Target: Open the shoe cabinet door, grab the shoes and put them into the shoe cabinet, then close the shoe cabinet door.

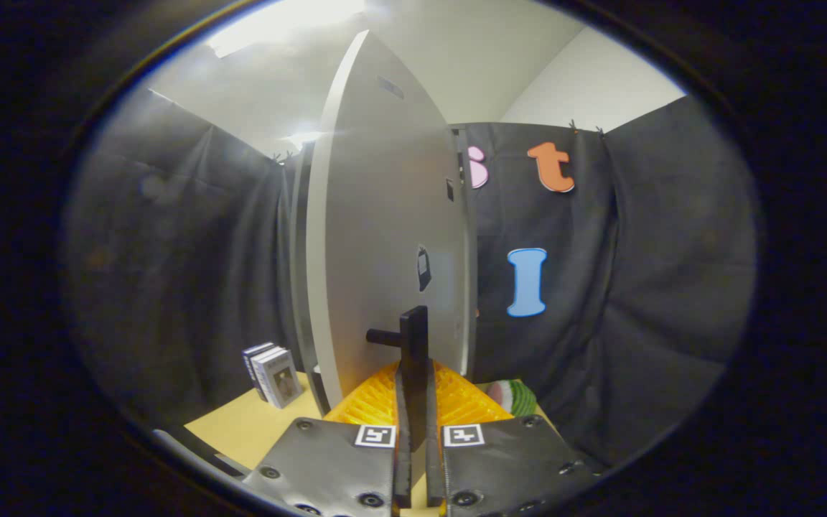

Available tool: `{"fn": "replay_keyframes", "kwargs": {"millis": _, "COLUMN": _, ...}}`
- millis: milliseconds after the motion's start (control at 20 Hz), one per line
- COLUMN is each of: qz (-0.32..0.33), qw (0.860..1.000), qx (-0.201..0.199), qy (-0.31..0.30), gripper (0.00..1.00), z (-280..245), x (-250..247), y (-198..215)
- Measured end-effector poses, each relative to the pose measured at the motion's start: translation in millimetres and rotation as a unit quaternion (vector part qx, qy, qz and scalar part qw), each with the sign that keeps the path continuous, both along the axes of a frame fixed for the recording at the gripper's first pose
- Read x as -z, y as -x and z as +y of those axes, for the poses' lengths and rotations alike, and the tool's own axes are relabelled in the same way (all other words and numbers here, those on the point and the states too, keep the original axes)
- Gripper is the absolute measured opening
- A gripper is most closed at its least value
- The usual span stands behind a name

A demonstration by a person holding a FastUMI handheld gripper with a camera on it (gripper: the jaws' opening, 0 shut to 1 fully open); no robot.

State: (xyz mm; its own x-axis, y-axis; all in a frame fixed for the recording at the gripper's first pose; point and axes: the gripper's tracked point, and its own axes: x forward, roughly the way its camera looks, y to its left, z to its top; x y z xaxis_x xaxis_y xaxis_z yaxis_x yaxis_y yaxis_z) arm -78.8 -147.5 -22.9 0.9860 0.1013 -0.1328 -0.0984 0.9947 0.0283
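Gripper view: gripper (417, 402) clamps door handle (413, 345), hiding its lower end.

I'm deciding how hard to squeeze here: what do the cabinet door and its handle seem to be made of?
The cabinet door looks like painted or laminated board: flat, matte pale grey, a thin edge. Its handle looks like dark metal or hard plastic, a slim bar on a round post; which one I cannot tell. The gripper has its jaws closed on the handle.

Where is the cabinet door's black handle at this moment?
In the gripper view, the black handle stands on the cabinet door, clamped between the gripper's closed fingers.
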Motion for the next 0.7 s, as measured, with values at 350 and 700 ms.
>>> {"fn": "replay_keyframes", "kwargs": {"millis": 350, "qz": 0.002, "qw": 0.999, "qx": 0.049, "qy": 0.008, "gripper": 0.06, "z": -58.0, "x": -0.2, "y": -8.7}}
{"fn": "replay_keyframes", "kwargs": {"millis": 700, "qz": 0.003, "qw": 0.999, "qx": 0.047, "qy": 0.012, "gripper": 0.02, "z": -84.7, "x": -0.3, "y": -11.5}}
